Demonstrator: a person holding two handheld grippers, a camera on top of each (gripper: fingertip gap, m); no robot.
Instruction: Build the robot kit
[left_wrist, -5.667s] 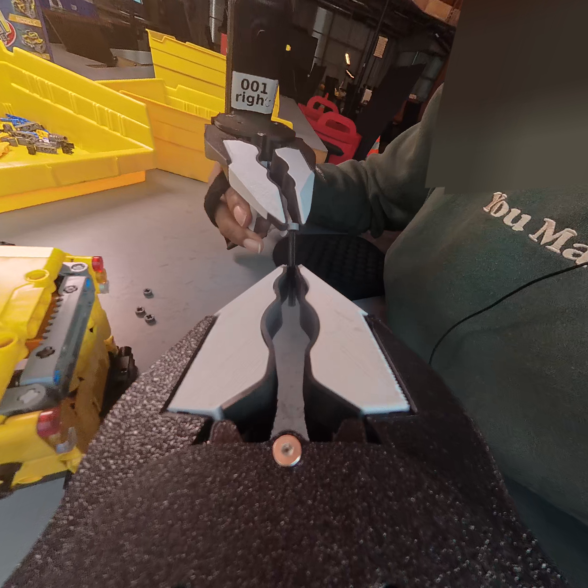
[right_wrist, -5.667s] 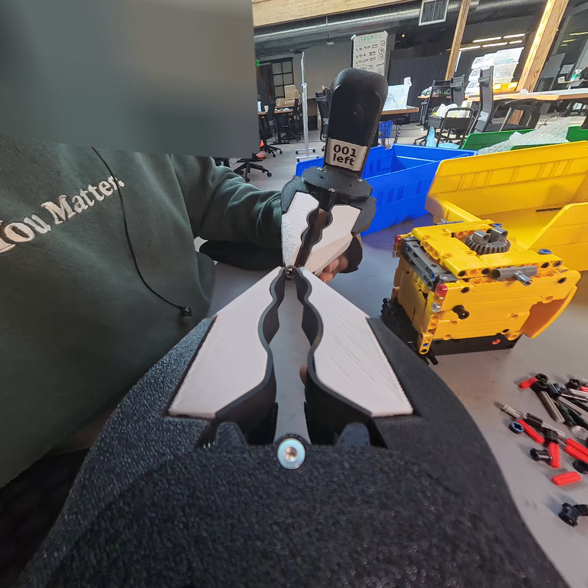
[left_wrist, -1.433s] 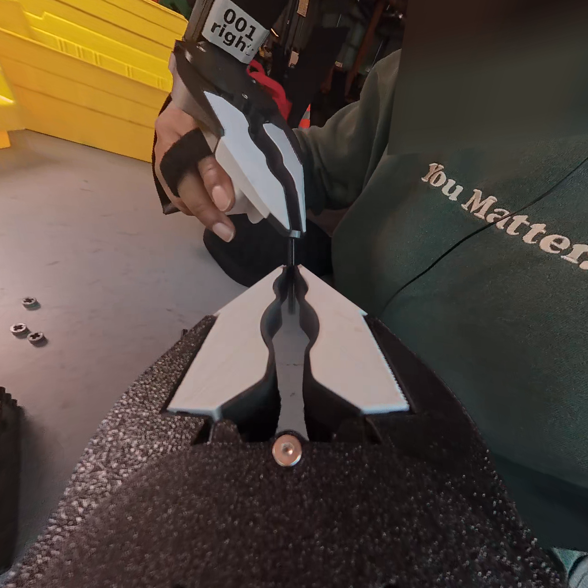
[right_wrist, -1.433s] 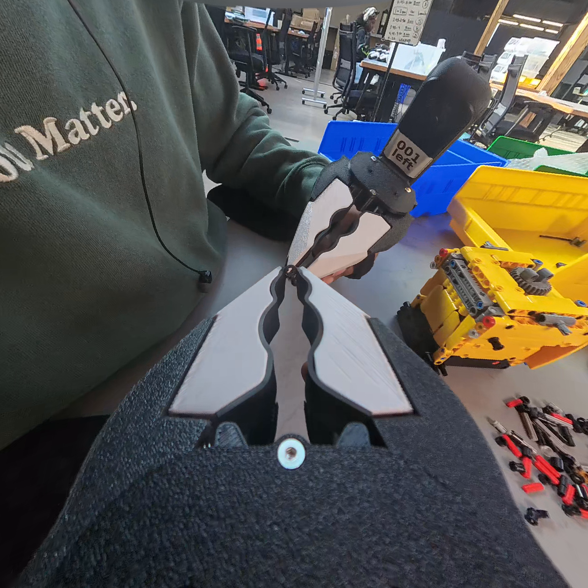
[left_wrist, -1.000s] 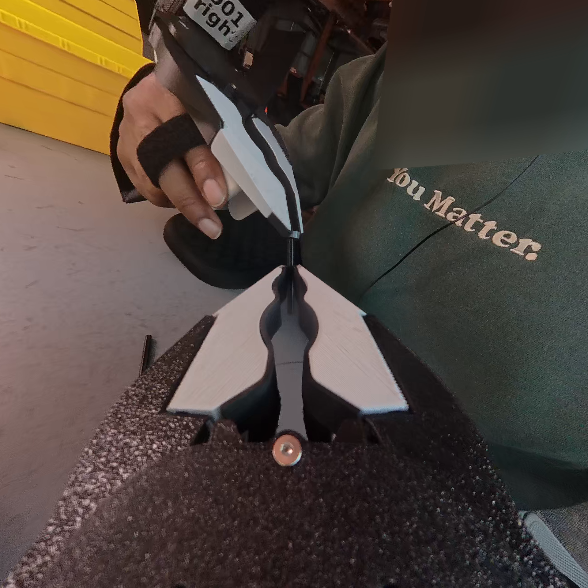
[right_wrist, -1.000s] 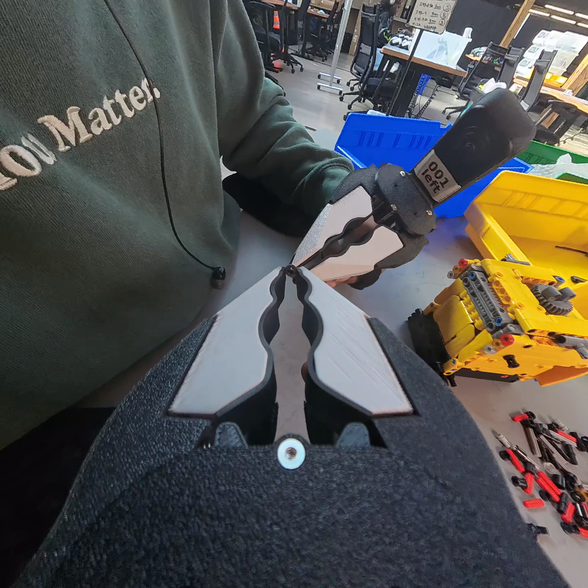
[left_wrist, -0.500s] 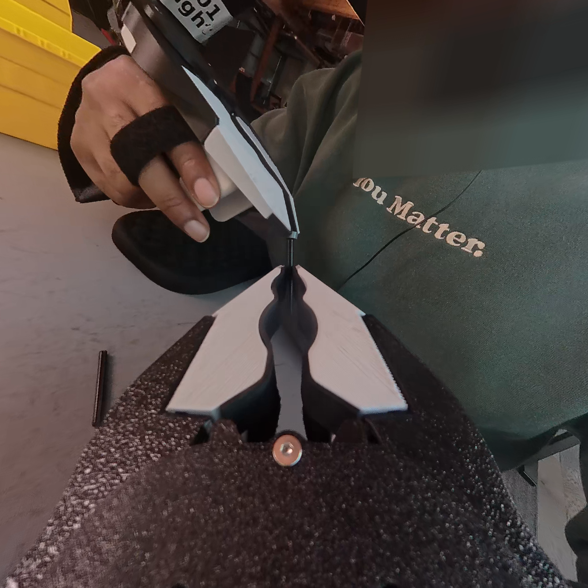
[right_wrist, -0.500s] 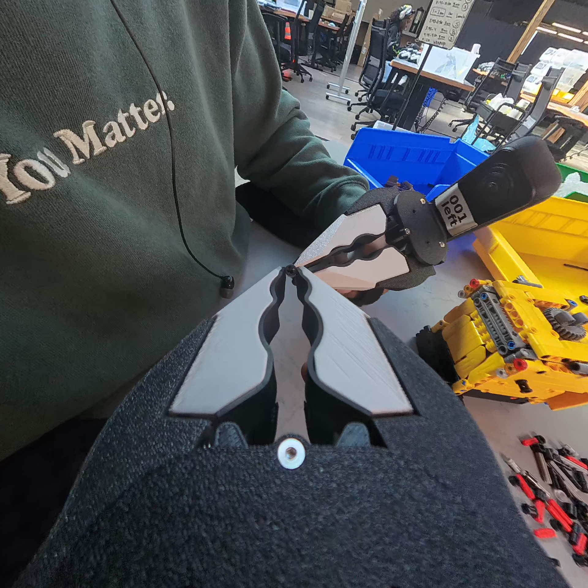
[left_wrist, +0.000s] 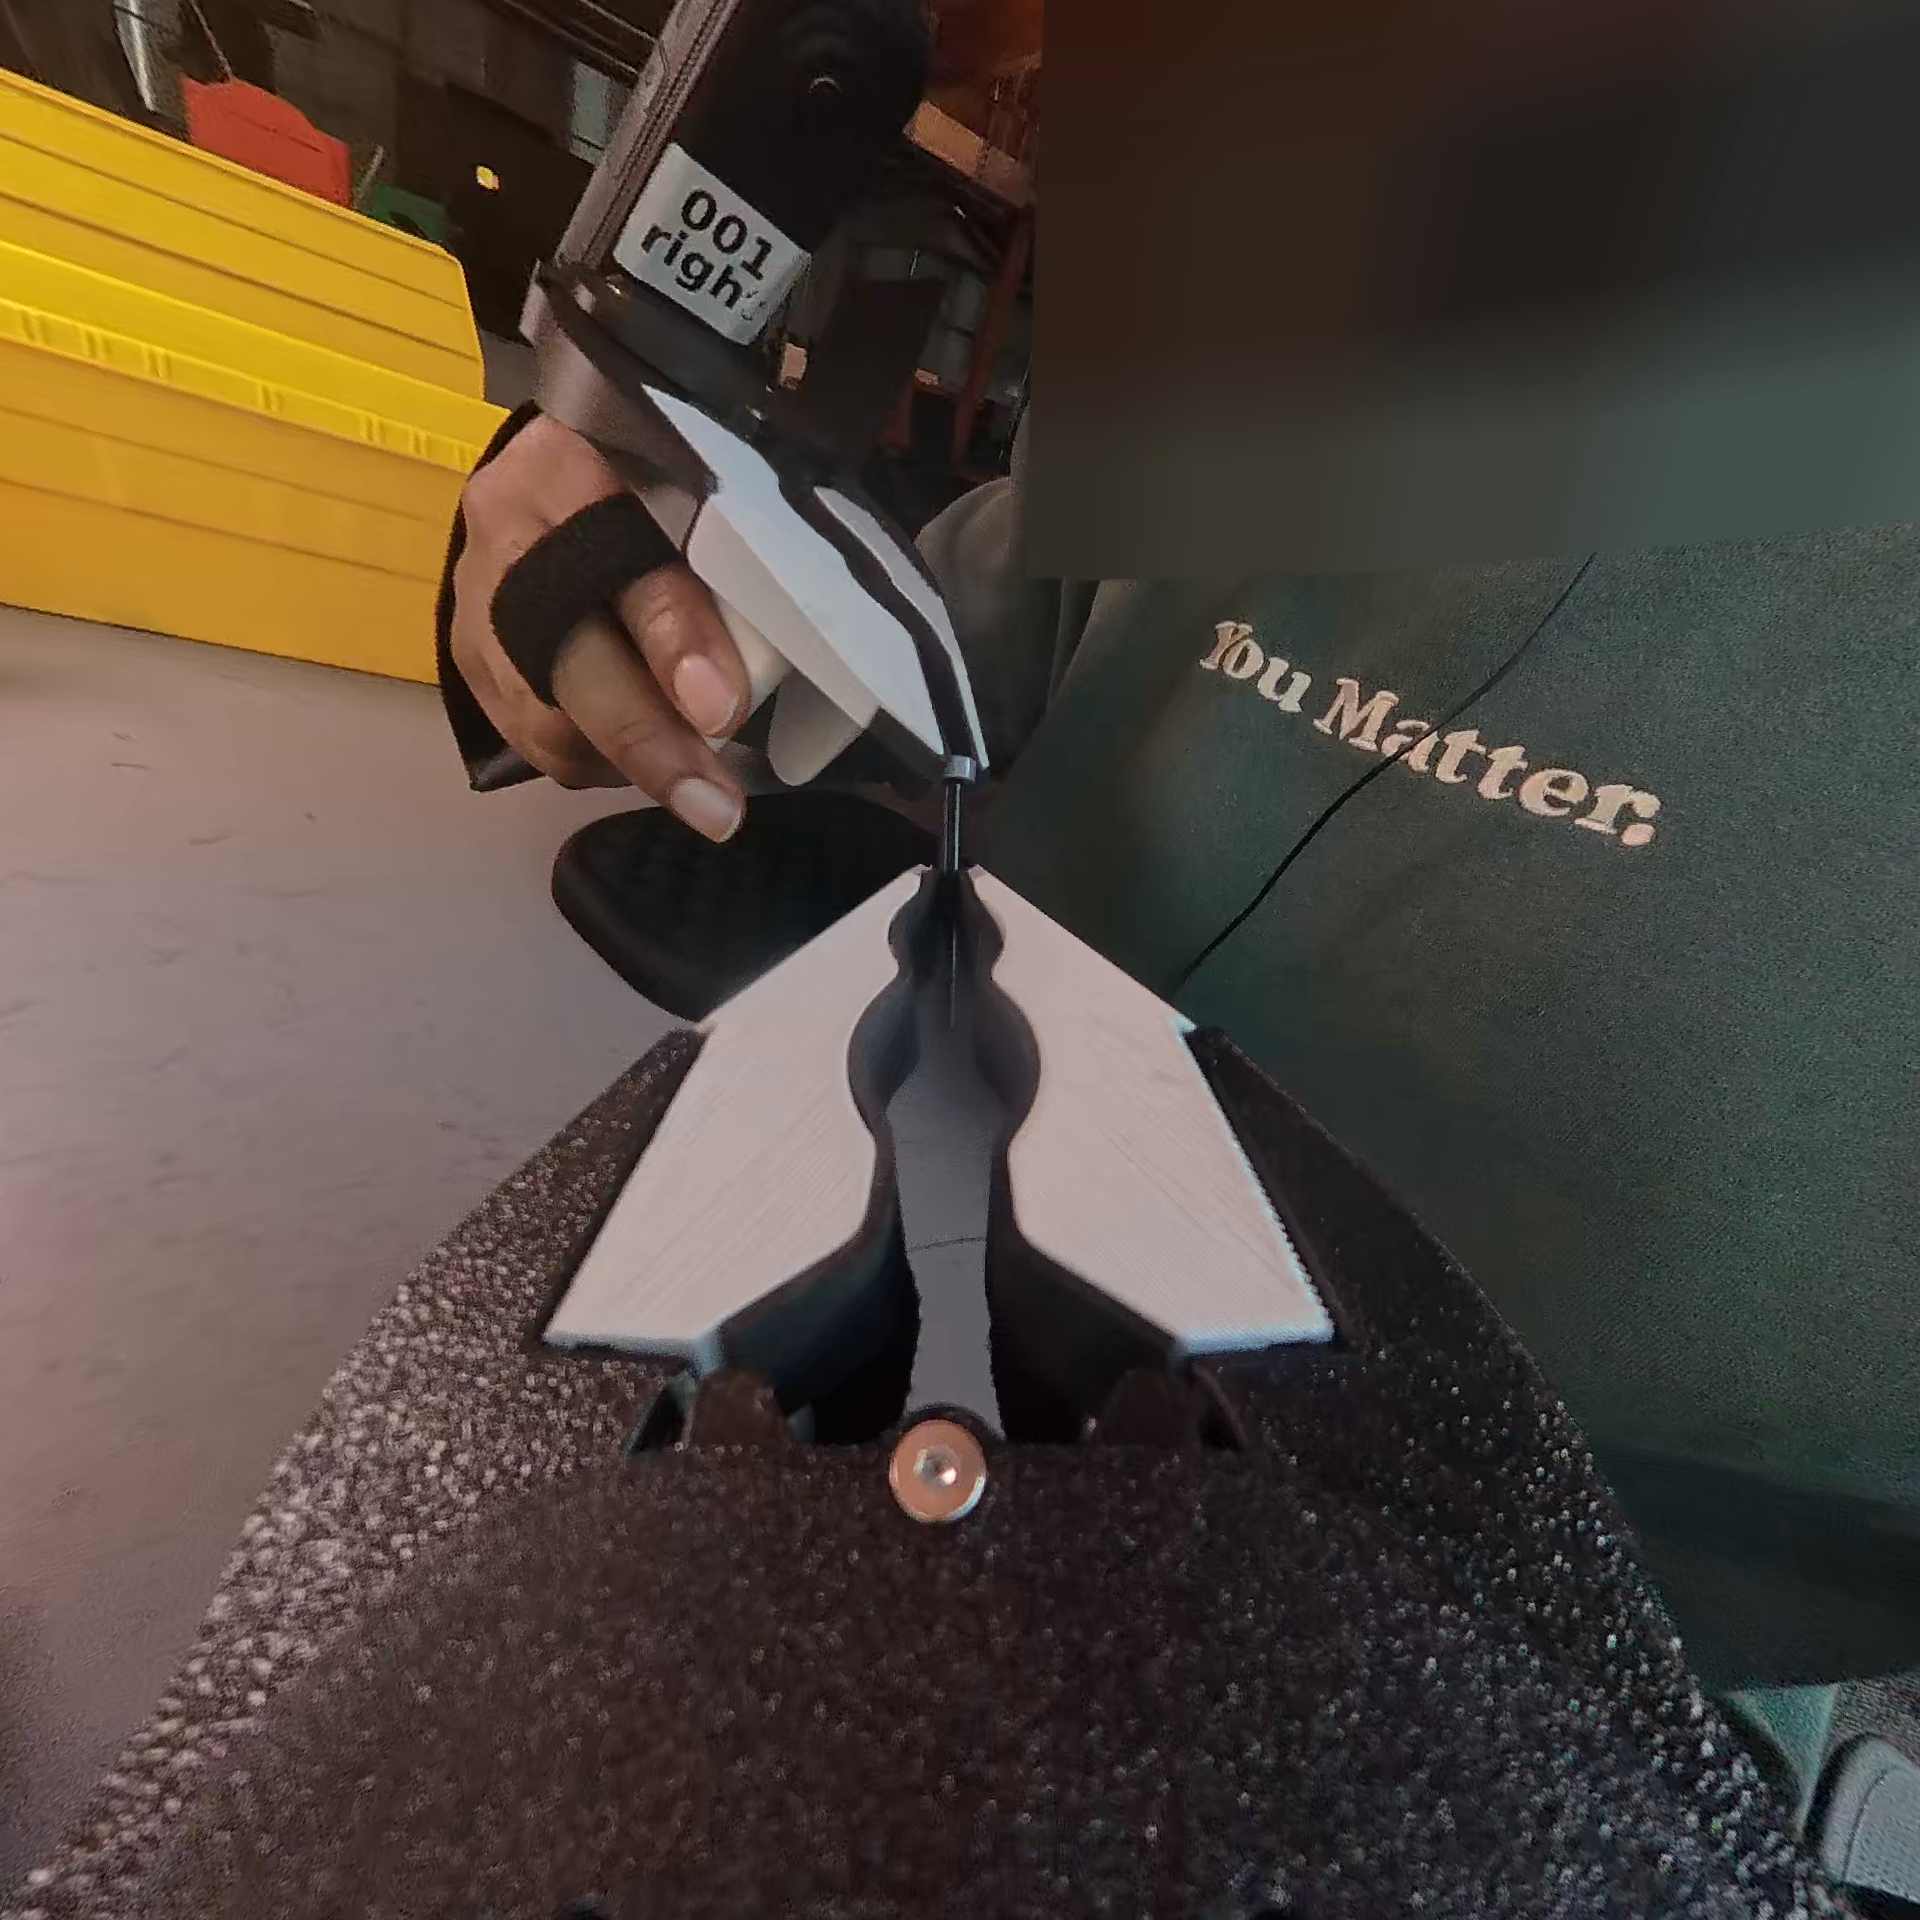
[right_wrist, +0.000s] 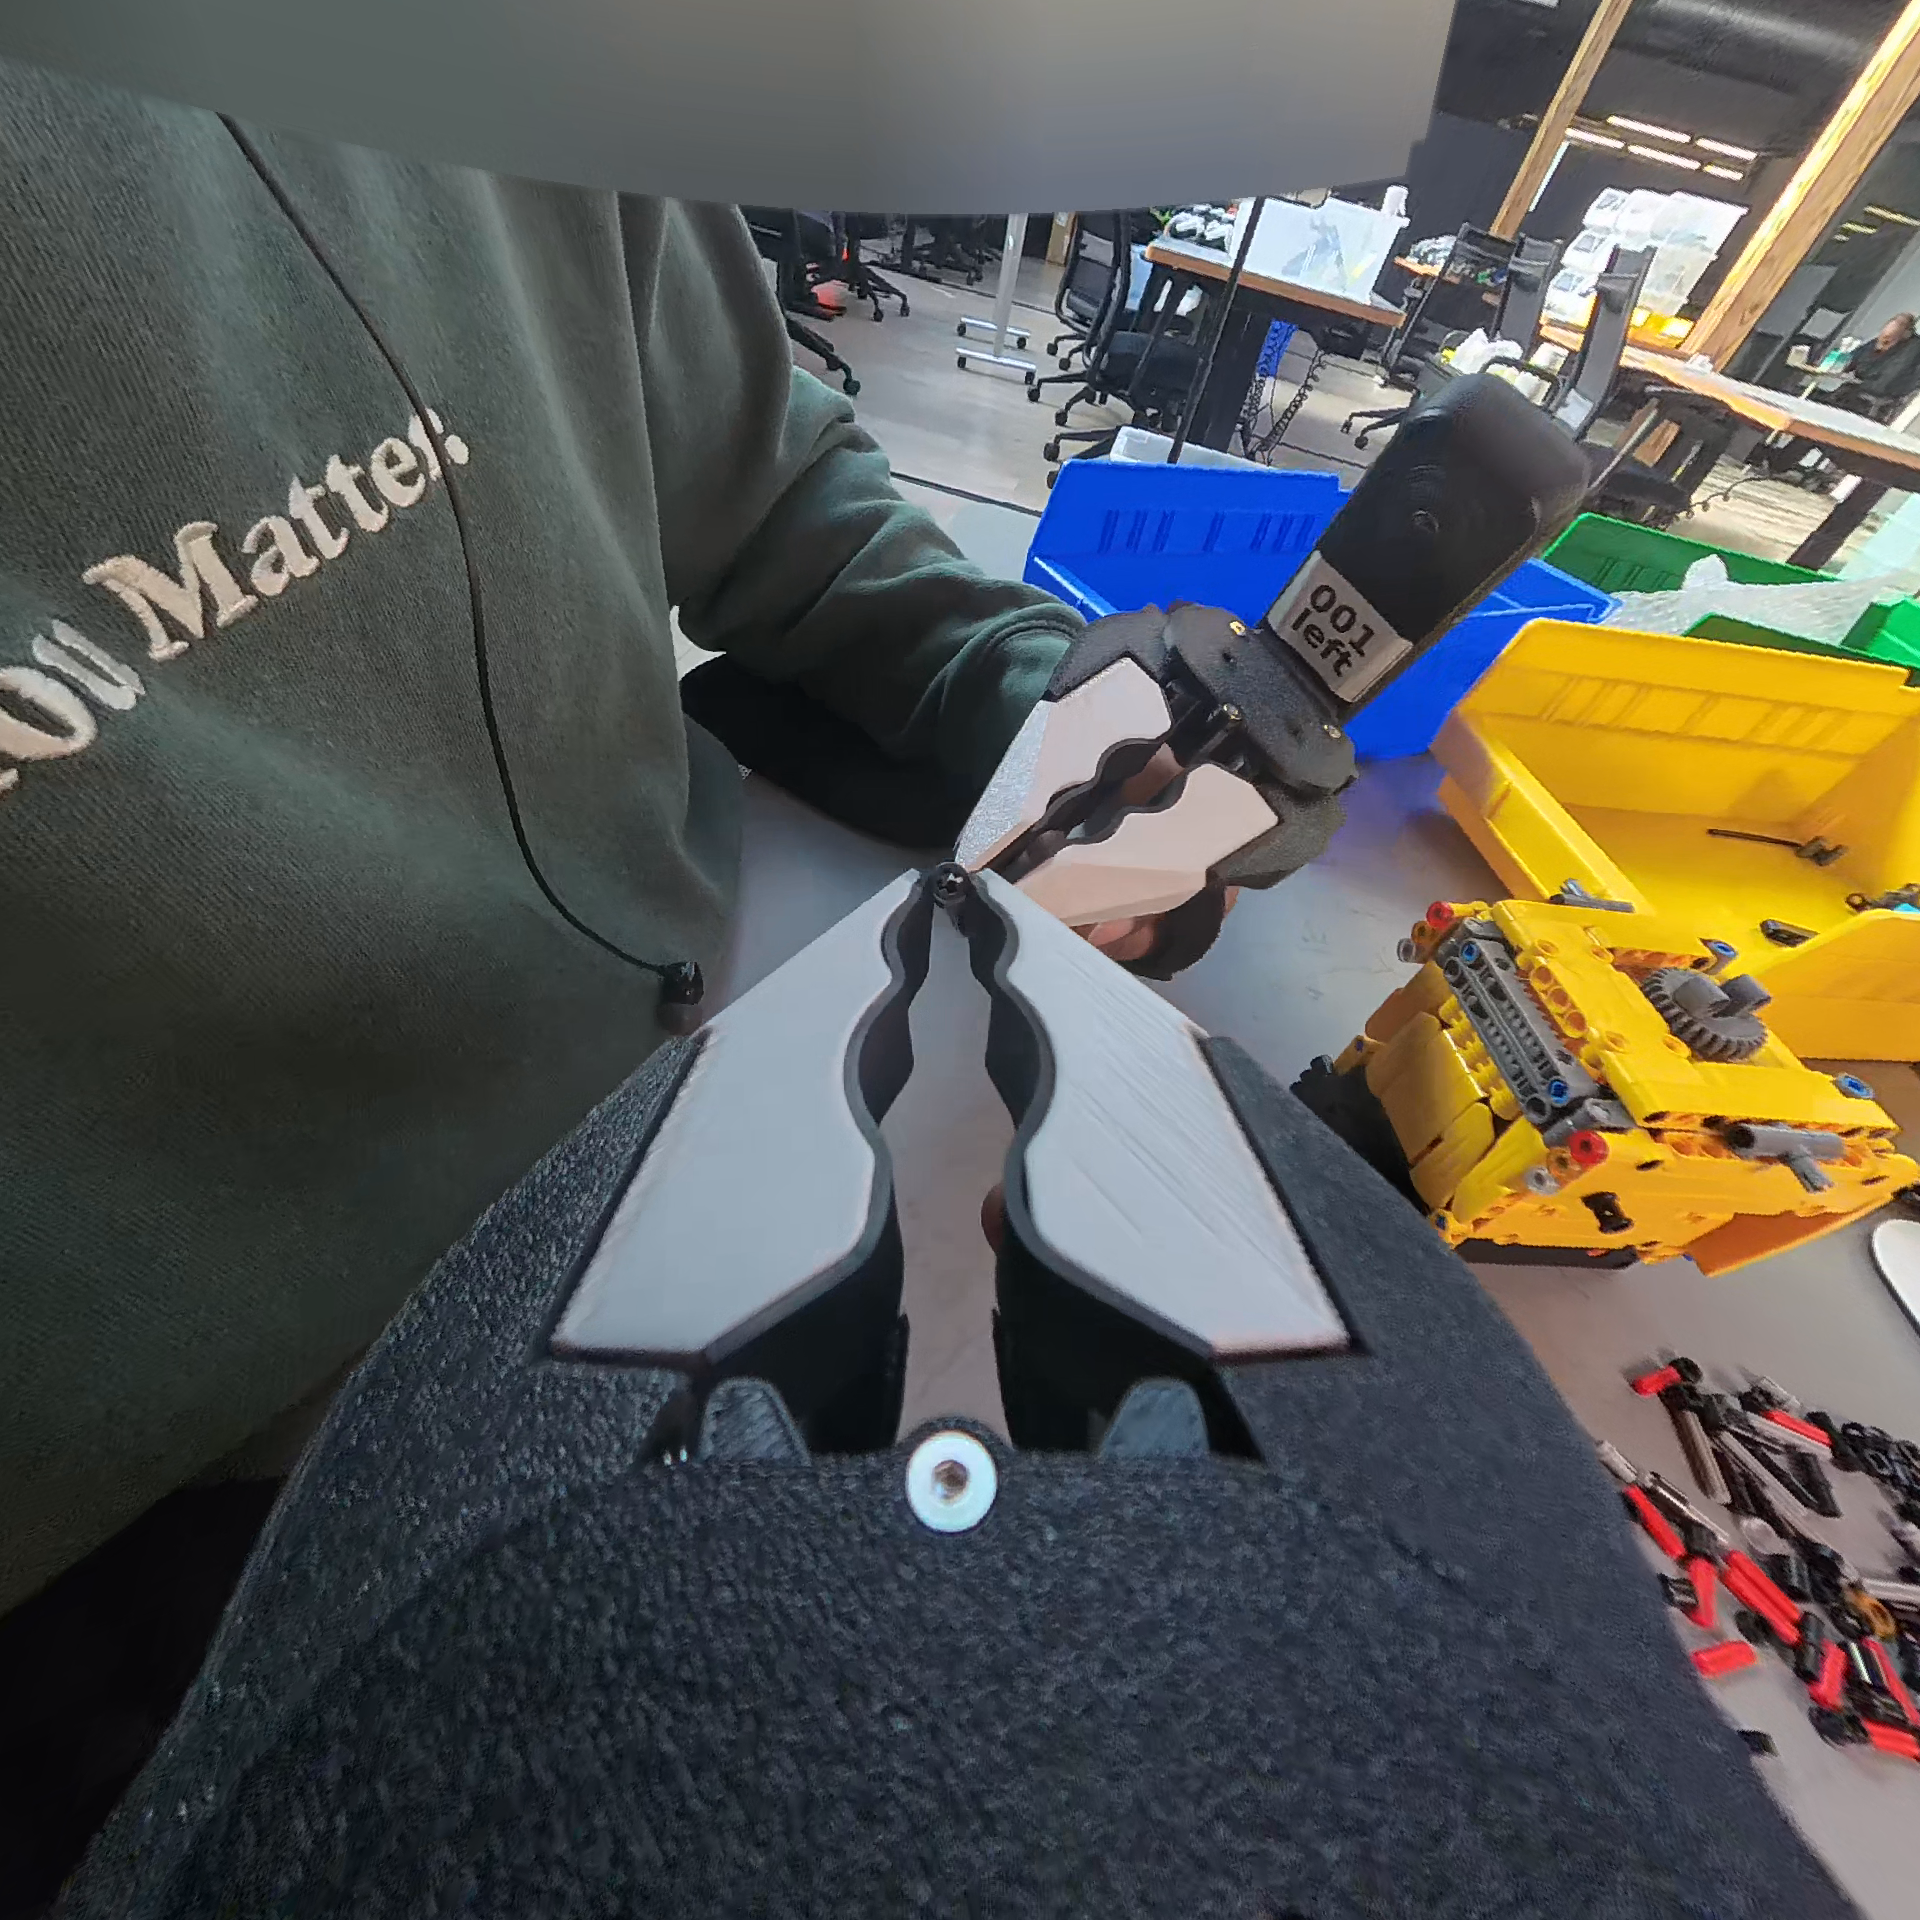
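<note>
Both grippers pinch one thin black axle (left_wrist: 950, 831) beside yellow model (right_wrist: 1621, 1091).

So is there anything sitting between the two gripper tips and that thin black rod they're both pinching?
Nothing visible. The left gripper and right gripper both close directly on the thin black rod, one at each end, with only bare rod between them.

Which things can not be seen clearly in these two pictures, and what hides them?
- Thin black plastic rod: left wrist view, its lower end sits inside the shut left claw.
- Small grey ring on the rod: pinched in the right claw; too small to identify.
- Yellow brick-built vehicle: right wrist view, its underside is hidden.
</note>
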